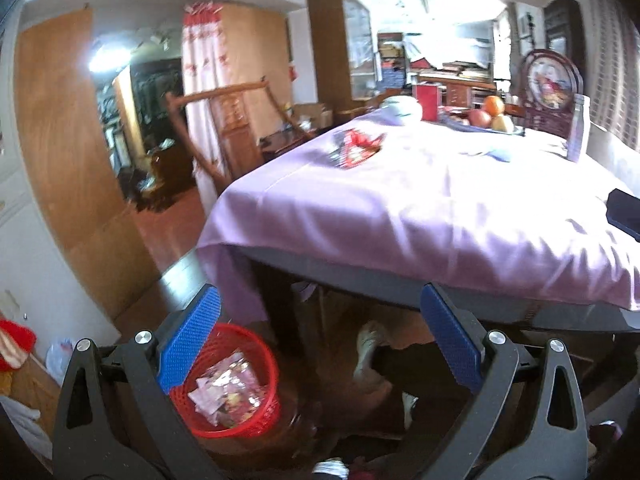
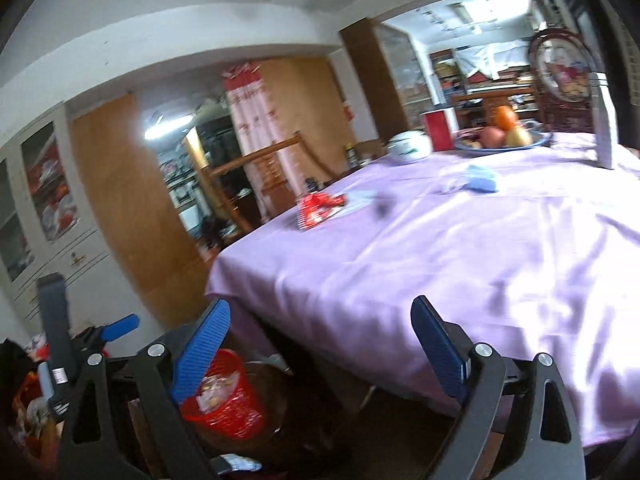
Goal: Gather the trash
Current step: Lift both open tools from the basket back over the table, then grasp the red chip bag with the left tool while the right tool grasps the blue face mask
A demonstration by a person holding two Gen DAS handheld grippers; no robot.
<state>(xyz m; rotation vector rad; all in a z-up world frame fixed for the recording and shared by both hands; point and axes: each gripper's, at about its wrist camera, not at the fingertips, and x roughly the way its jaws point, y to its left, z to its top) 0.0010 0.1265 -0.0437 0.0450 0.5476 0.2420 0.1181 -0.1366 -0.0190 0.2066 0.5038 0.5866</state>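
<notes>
A red mesh waste basket [image 1: 236, 384] with wrappers inside stands on the floor by the table's near left corner; it also shows in the right wrist view [image 2: 228, 404]. A red crumpled wrapper [image 1: 356, 148] lies on the purple tablecloth [image 1: 440, 208]; in the right wrist view the wrapper [image 2: 320, 208] lies near the table's left edge, with a blue-white crumpled scrap [image 2: 480, 182] farther back. My left gripper [image 1: 320, 320] is open and empty, low in front of the table edge. My right gripper [image 2: 320, 328] is open and empty at the table's near corner. The left gripper's tool [image 2: 80, 344] shows at left.
A fruit bowl [image 2: 500, 138], white pot [image 2: 410, 146], red box [image 2: 440, 126], a white bottle [image 2: 604, 124] and a decorative plate [image 2: 564, 76] stand at the table's far end. A wooden chair [image 1: 224, 120] stands left of the table. A dark object [image 1: 624, 210] lies at the right edge.
</notes>
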